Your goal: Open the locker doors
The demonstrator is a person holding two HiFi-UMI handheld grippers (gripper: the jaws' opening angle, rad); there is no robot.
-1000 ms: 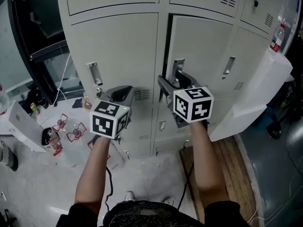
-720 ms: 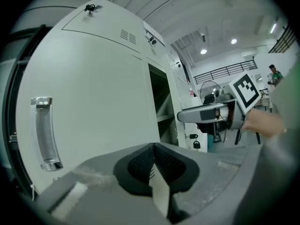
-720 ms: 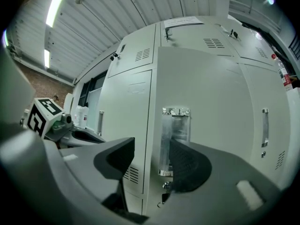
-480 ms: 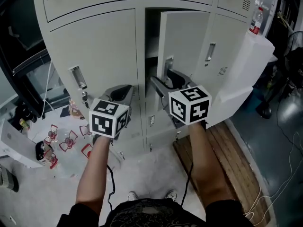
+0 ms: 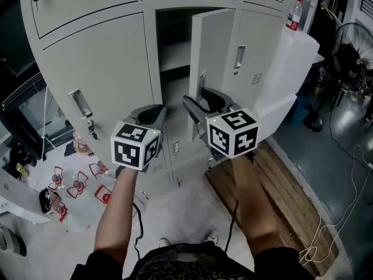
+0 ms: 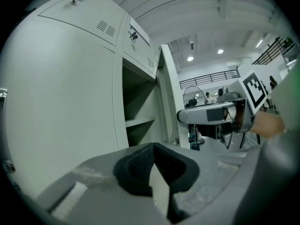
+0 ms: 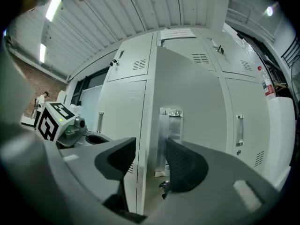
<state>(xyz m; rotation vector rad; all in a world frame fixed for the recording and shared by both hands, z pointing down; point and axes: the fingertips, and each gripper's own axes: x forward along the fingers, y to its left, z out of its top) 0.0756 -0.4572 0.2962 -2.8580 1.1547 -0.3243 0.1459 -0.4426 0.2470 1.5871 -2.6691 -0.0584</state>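
The bank of grey lockers (image 5: 99,63) fills the head view. The middle locker door (image 5: 213,45) stands swung out to the right, showing a shelf (image 5: 175,54) inside. My right gripper (image 5: 201,107) is at this door's free edge beside its metal handle (image 5: 201,89). In the right gripper view the door's edge (image 7: 146,144) and handle (image 7: 169,125) lie between the jaws of the right gripper (image 7: 152,161), which are closing with a small gap still showing at the pads. My left gripper (image 5: 152,116) hangs shut and empty in front of the left locker door; its pads (image 6: 152,172) meet.
The left locker door handle (image 5: 78,102) and right locker door handle (image 5: 239,57) belong to closed doors. A bottle (image 5: 294,13) stands on a white unit (image 5: 291,69) at the right. A wooden pallet (image 5: 262,179) lies below, a fan (image 5: 349,63) far right, small clutter (image 5: 76,182) on the floor left.
The middle door has swung from barely ajar to well open toward the right, with my right gripper staying at its edge. The left gripper has kept its place.
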